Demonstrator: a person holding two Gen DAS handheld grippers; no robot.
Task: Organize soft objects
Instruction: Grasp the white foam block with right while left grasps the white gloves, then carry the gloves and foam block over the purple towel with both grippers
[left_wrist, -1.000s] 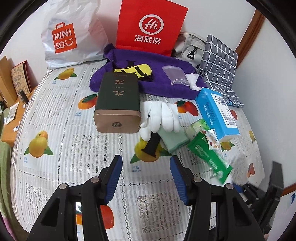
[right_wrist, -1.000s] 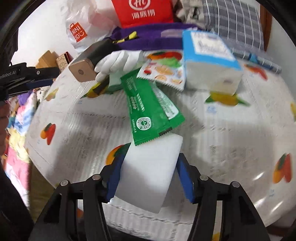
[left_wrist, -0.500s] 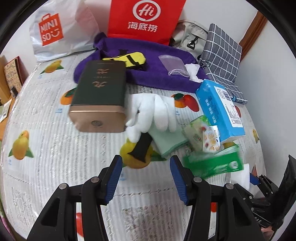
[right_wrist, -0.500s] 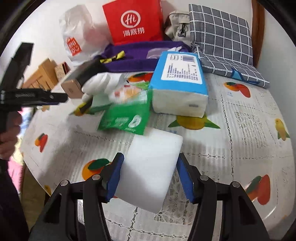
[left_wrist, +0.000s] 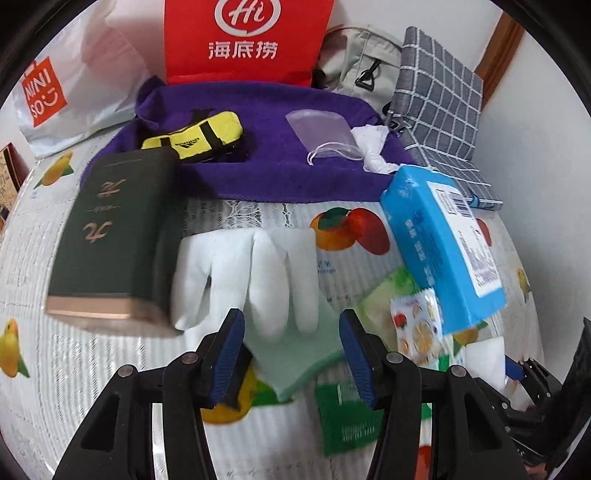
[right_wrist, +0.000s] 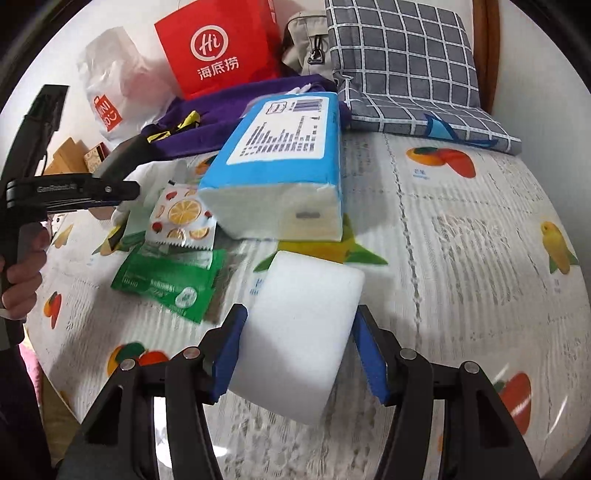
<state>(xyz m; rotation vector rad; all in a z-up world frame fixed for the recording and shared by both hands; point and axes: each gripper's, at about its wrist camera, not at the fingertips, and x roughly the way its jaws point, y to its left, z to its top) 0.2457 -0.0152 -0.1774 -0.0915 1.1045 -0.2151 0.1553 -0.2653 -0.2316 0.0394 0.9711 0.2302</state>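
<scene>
My right gripper (right_wrist: 297, 347) is shut on a white sponge block (right_wrist: 299, 332) and holds it just above the tablecloth in front of the blue tissue pack (right_wrist: 280, 166). My left gripper (left_wrist: 291, 350) is open, its jaws on either side of a pale green sponge cloth (left_wrist: 299, 350) that lies under a white glove (left_wrist: 255, 269). A purple towel (left_wrist: 258, 155) lies at the back with a yellow pouch (left_wrist: 195, 134), a clear drawstring bag (left_wrist: 321, 129) and a crumpled tissue (left_wrist: 371, 142) on it.
A dark green box (left_wrist: 110, 232) lies left of the glove. Green sachets (right_wrist: 170, 277) and a fruit-print packet (right_wrist: 183, 218) lie by the tissue pack. A red paper bag (left_wrist: 243, 37), a white Miniso bag (left_wrist: 55, 88) and a grey checked cushion (right_wrist: 402, 62) stand at the back.
My left gripper has moved forward and down to the glove and green cloth. My right gripper, still holding the white sponge, has moved closer to the tissue pack.
</scene>
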